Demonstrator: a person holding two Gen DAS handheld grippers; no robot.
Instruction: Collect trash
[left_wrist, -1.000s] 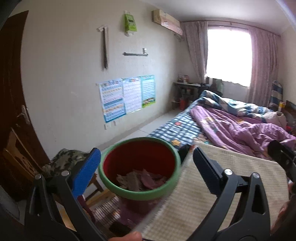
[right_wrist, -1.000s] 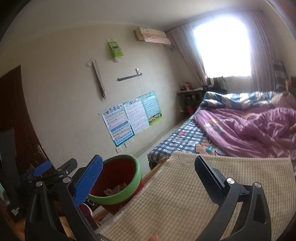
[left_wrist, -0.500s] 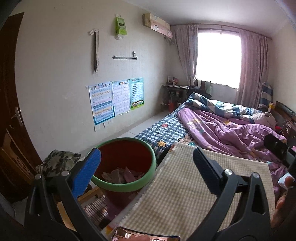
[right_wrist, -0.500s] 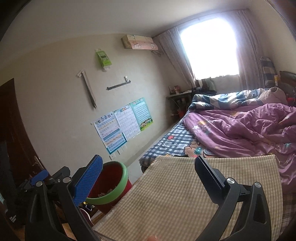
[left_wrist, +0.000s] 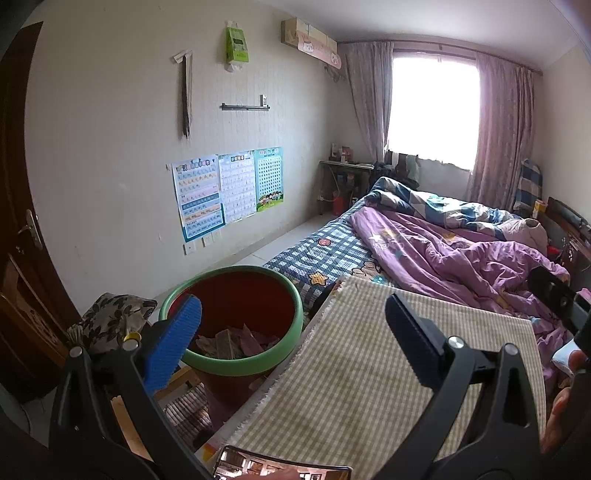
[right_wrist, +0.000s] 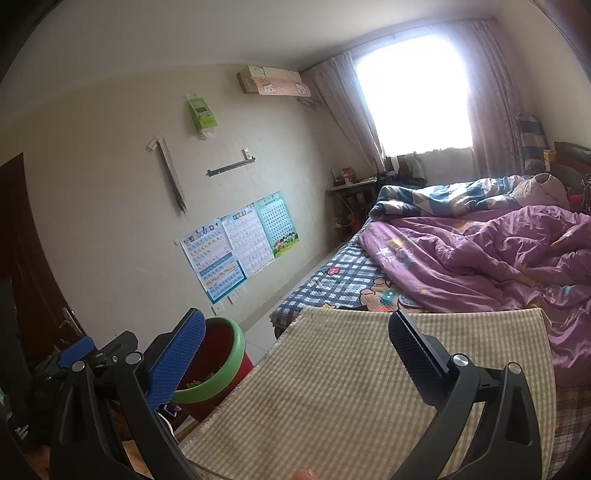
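Note:
A red bin with a green rim (left_wrist: 236, 317) stands left of the checked tablecloth (left_wrist: 369, 376); paper scraps (left_wrist: 232, 341) lie at its bottom. My left gripper (left_wrist: 291, 317) is open and holds nothing, its blue pad over the bin's near rim and the other finger above the cloth. In the right wrist view the bin (right_wrist: 218, 365) sits lower left, partly behind the blue pad. My right gripper (right_wrist: 295, 339) is open and empty over the tablecloth (right_wrist: 351, 391). The left gripper (right_wrist: 85, 354) shows at the far left there.
A bed with a purple quilt (left_wrist: 461, 254) and a plaid sheet lies beyond the cloth. A patterned cushion (left_wrist: 110, 317) and a dark wooden door (left_wrist: 18, 236) stand to the left. Posters (left_wrist: 229, 188) hang on the wall. A hand (left_wrist: 565, 402) shows at the right edge.
Both cameras pulled back and rose: the bin went from between the left gripper's fingers to lower left and looks smaller. More tablecloth and bed are in view. Both grippers stayed open.

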